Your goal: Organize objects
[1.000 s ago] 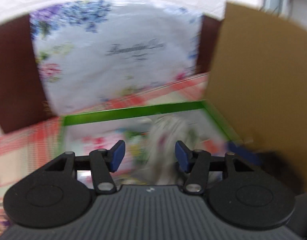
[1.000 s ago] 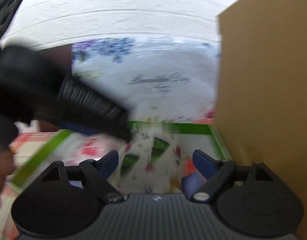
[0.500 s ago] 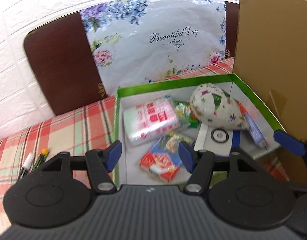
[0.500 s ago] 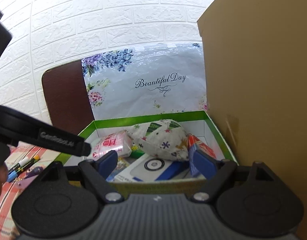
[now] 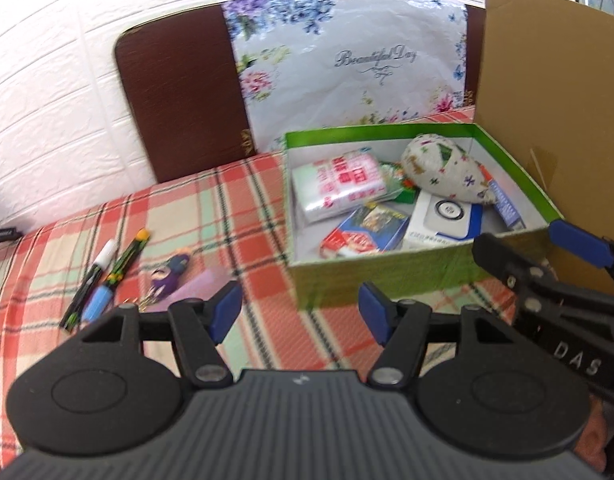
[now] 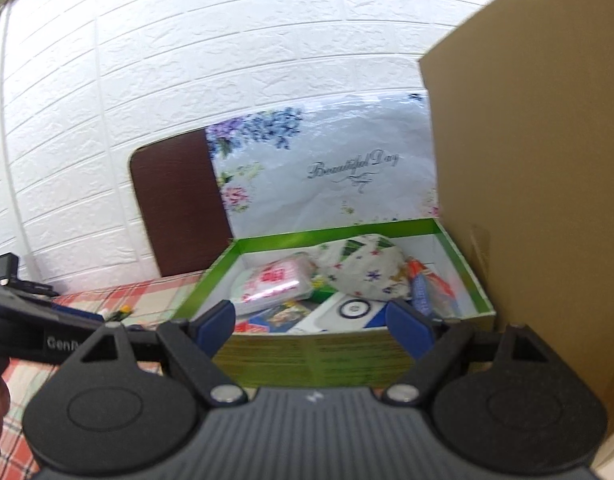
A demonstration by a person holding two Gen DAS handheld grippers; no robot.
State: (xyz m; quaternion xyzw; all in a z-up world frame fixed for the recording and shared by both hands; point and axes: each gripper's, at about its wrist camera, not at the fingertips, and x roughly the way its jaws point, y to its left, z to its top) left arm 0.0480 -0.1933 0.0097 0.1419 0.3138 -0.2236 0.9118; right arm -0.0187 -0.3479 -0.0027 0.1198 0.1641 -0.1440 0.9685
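Observation:
A green box (image 5: 407, 276) (image 6: 315, 356) stands on the plaid cloth and holds a patterned fabric pouch (image 5: 447, 172) (image 6: 367, 268), a tissue pack (image 5: 339, 184) (image 6: 275, 284), a white and blue box (image 5: 443, 220) and other small packs. Two markers (image 5: 107, 276), a purple keychain figure (image 5: 171, 272) and a lilac pad (image 5: 199, 288) lie on the cloth left of the box. My left gripper (image 5: 299, 312) is open and empty, in front of the box's near left corner. My right gripper (image 6: 311, 326) is open and empty, just in front of the box's near wall.
A tall cardboard panel (image 5: 555, 100) (image 6: 539, 200) stands close on the right of the box. A floral bag (image 5: 347, 68) and a brown board (image 5: 179, 100) lean on the white brick wall behind. A black device (image 6: 5, 268) sits far left.
Both grippers have pulled back out of the box, empty, and the left one has swung left. The pouch now lies in the box. The markers and keychain have come into view.

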